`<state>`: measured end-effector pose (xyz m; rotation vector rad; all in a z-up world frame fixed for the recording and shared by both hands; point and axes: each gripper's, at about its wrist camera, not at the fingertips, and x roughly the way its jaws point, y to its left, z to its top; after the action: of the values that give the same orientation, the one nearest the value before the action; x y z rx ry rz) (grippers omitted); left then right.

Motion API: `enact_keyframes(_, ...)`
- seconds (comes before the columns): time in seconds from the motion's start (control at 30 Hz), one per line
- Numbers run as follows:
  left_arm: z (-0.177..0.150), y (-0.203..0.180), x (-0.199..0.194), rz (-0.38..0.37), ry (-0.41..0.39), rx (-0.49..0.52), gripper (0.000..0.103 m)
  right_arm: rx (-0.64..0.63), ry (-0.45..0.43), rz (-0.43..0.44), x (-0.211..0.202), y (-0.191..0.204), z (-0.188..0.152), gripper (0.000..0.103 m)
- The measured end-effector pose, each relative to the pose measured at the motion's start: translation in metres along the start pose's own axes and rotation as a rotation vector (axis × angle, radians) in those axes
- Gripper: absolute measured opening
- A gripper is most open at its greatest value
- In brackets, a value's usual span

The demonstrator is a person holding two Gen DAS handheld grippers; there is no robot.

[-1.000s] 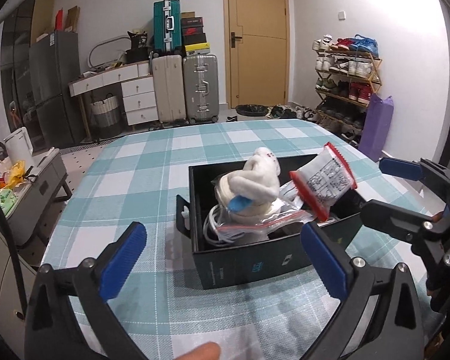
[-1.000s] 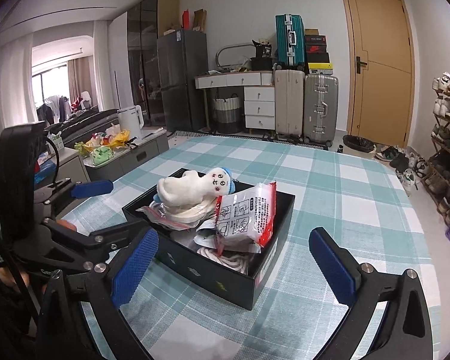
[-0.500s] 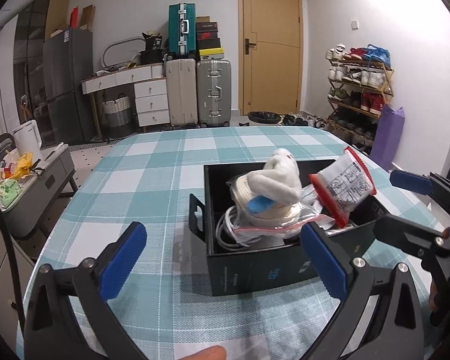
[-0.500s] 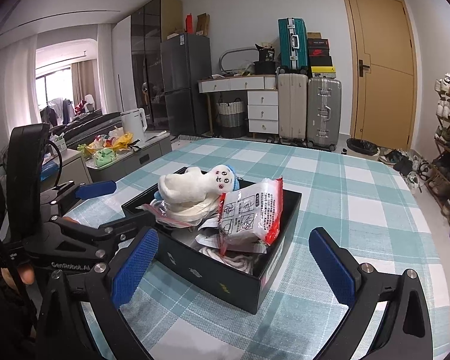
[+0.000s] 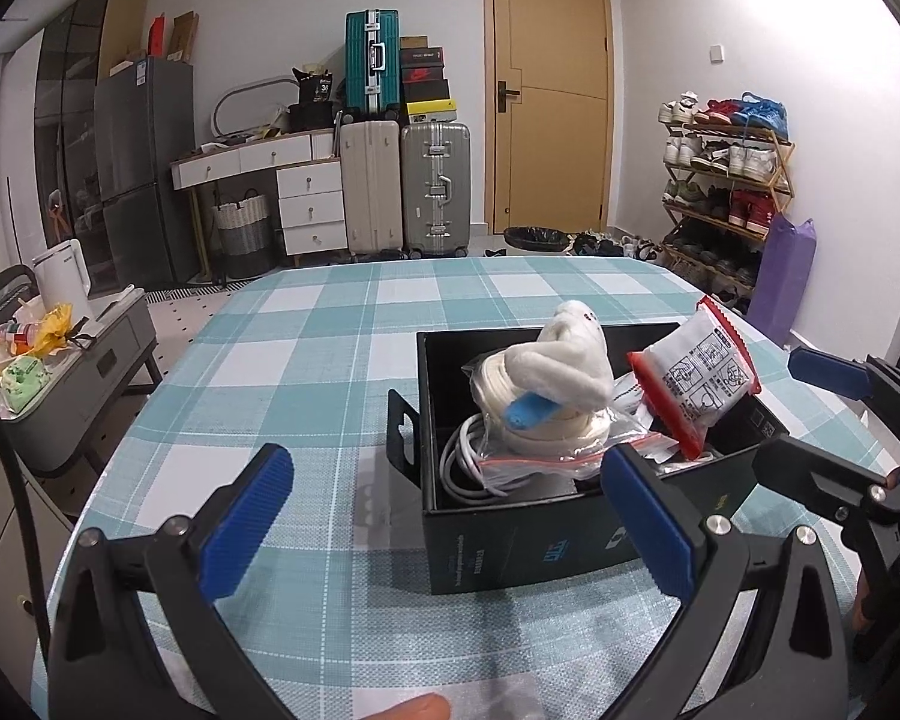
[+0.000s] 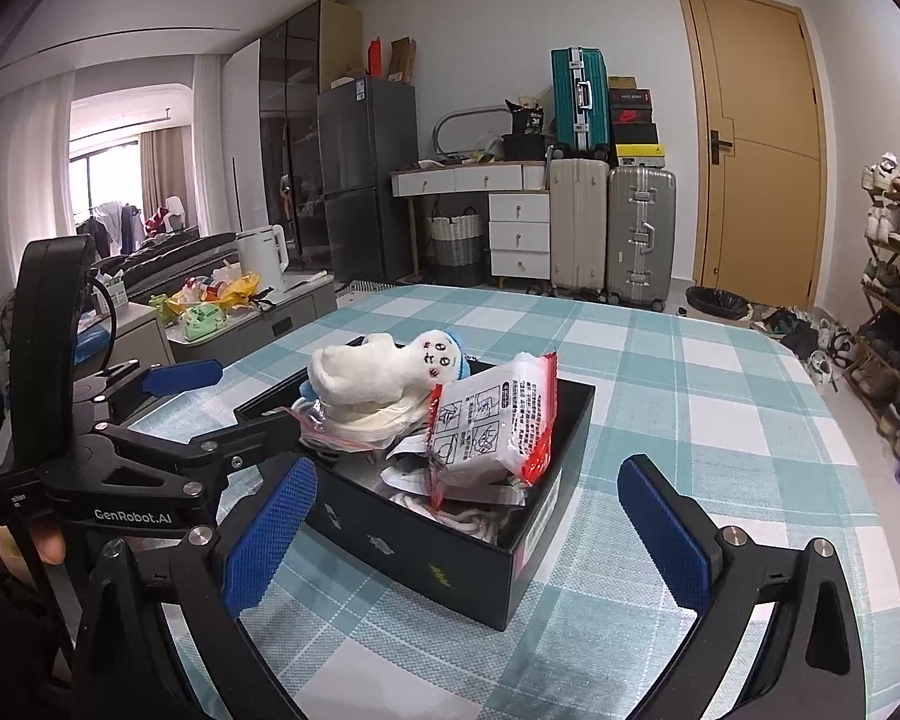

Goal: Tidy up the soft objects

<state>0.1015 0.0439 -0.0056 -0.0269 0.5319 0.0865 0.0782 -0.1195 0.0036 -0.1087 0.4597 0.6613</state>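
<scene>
Both grippers, left (image 5: 444,516) and right (image 6: 468,525), have backed slightly from the black box (image 5: 570,534) on the checked surface (image 5: 306,360); jaws stay released, empty.

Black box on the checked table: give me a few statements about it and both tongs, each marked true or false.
1. The black box has its lid on. False: it is open on top.
2. A white plush toy lies on top of its contents. True.
3. The left tongs are shut on the red-edged packet. False: they are open and hold nothing.
4. The right tongs are open. True.
5. The box stands on the floor. False: it stands on the checked tablecloth.
</scene>
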Motion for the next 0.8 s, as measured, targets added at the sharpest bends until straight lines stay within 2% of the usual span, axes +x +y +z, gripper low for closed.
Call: enact_keyframes(0.8, -0.0002, 0.0022, -0.0015, -0.004, 0.001, -0.007, 0.103, -0.009, -0.018, -0.012, -0.0044, 0.0019, -0.0015, 0.102)
